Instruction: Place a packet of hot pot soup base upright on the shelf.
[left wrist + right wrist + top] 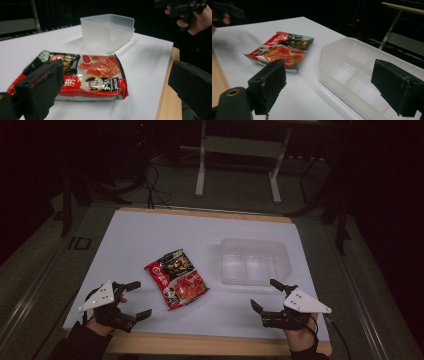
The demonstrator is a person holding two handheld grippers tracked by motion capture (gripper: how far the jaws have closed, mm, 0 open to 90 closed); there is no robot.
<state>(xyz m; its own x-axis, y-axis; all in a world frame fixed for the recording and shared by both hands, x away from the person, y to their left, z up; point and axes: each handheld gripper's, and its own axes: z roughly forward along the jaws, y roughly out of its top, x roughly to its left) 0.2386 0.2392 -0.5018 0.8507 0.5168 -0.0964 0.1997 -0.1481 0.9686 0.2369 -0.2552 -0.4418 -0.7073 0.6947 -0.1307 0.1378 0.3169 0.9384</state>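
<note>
A red and black food packet (176, 278) lies flat near the middle of the white table (150, 235). Right of it stands an empty clear plastic tub (255, 260). My left gripper (136, 298) hovers open at the front left, a short way from the packet (87, 75), nothing between its jaws. My right gripper (267, 294) is open at the front right, just in front of the tub (362, 75). In the right gripper view the packet (282, 48) lies farther off to the left. The left gripper view also shows the tub (106, 31) behind the packet.
The table's wooden front edge (210, 344) runs just under both hands. Beyond the far edge stand the white legs of another table (202, 165) and cables on a dark floor. Bare white surface lies around the packet and tub.
</note>
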